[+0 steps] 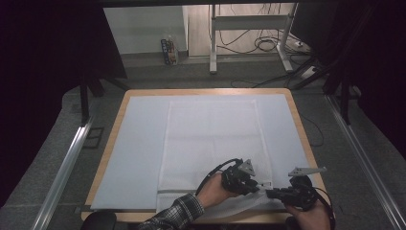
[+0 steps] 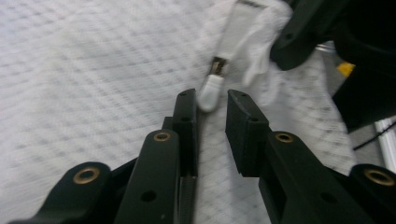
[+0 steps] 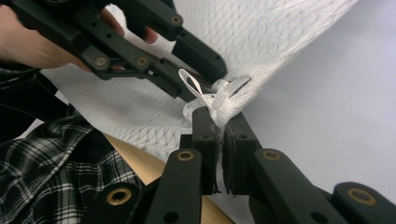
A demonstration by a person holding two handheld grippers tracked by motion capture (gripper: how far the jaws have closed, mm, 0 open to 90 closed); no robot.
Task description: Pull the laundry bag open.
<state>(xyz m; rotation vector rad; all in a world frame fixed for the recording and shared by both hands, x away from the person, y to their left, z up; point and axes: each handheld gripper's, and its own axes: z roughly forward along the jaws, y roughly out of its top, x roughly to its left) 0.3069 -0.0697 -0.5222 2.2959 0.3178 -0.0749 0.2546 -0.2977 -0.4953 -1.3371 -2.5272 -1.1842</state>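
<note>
White waffle-weave cloth bag [image 1: 210, 139] lies flat on the pale foam mat [image 1: 134, 153], its near right corner pinched tight in the right gripper [image 3: 219, 122]. The left gripper [image 2: 212, 108], jaws apart, closes in on the white zipper pull [image 2: 210, 93] without gripping it. I'd judge the zipper work barely begun, with grasping and sliding left.

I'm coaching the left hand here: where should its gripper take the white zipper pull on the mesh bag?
Grip the white zipper pull by its flat free tab, coming in straight along the mesh bag. It lies just ahead of the open left gripper, while the right gripper pinches the corner.
</note>
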